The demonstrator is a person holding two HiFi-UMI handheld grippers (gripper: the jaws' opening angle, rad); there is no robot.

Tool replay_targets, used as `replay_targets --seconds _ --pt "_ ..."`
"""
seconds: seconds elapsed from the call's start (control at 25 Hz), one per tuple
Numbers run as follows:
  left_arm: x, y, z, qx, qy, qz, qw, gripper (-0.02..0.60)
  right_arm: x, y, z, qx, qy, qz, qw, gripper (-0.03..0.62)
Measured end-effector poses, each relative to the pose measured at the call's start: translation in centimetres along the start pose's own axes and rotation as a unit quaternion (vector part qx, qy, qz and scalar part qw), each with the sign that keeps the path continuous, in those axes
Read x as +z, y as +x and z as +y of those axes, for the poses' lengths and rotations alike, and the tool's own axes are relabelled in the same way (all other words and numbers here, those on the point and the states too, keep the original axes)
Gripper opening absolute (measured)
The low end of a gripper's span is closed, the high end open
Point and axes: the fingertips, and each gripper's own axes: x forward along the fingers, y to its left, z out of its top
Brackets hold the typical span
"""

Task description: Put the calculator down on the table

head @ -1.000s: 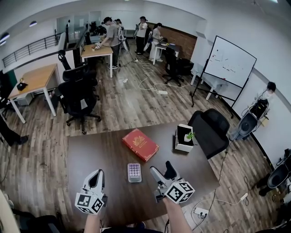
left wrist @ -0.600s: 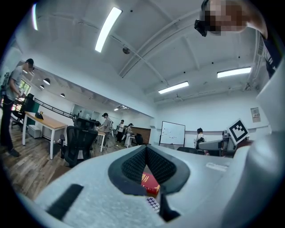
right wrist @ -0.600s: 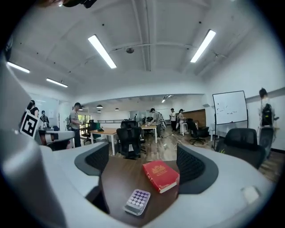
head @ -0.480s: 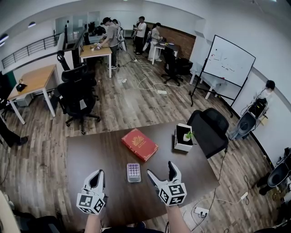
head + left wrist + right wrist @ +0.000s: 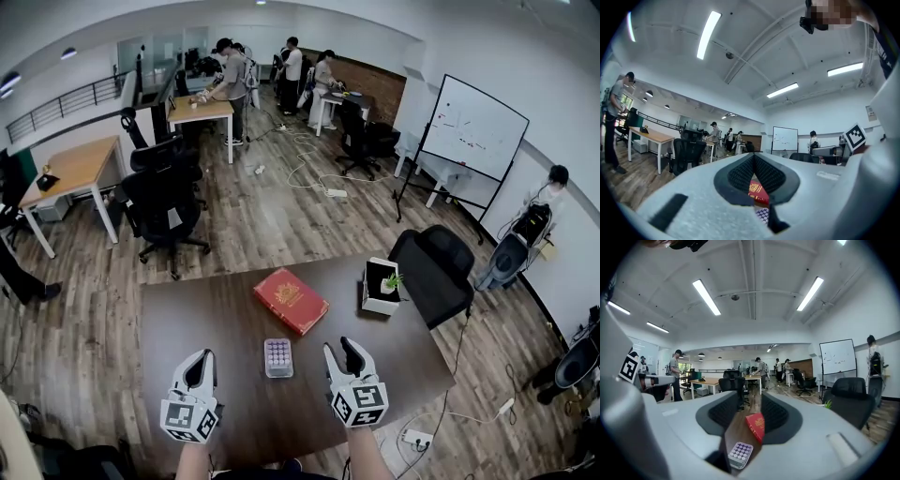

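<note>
calculator (image 5: pixel 277 357) is already flat on the table (image 5: pixel 187 309), between the two grippers, touched by neither. right gripper (image 5: pixel 342 353) jaws have just been closing, narrow gap, nothing between them; left gripper (image 5: pixel 197 364) tips pressed together, empty. I'd judge the put-down done: pull the right one back level, don't sweep sideways into it

Nothing legible shows: the gold emblem on the red hardcover book (image 5: pixel 290 300) ahead of the left gripper (image 5: pixel 199 361) is too small, and the white whiteboard (image 5: pixel 473 127) far beyond it bears only unreadable marks.
</note>
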Motion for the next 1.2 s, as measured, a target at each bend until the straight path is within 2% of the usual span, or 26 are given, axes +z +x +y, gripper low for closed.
replay_targets --seconds 0.08,0.12,0.64,0.88,1.08,1.2 --pt "-0.1 0.0 0.1 -0.002 -0.01 0.001 0.9999 -0.005 0.2 -0.2 -0.2 -0.003 0.006 -0.006 1.0 0.04" --pt "-0.1 -0.1 0.1 -0.003 -0.015 0.0 0.9999 -0.005 0.2 -0.2 -0.2 -0.002 0.01 -0.005 1.0 0.009" --pt "0.3 -0.9 0.2 0.005 0.008 -0.001 1.0 -0.005 0.3 -1.7 -0.9 -0.018 0.024 -0.01 0.999 0.008" --pt "0.6 -1.1 0.2 0.005 0.016 0.002 0.9999 -0.005 0.8 -2.1 -0.9 -0.01 0.027 -0.012 1.0 0.009" --pt "0.5 -1.4 0.3 0.007 0.016 0.003 0.9998 -0.005 0.9 -2.7 -1.5 -0.037 0.025 -0.019 0.999 0.008" --pt "0.5 -1.4 0.3 0.009 0.018 0.001 0.9998 -0.005 1.0 -2.6 -1.6 -0.033 0.025 -0.021 0.999 0.008"
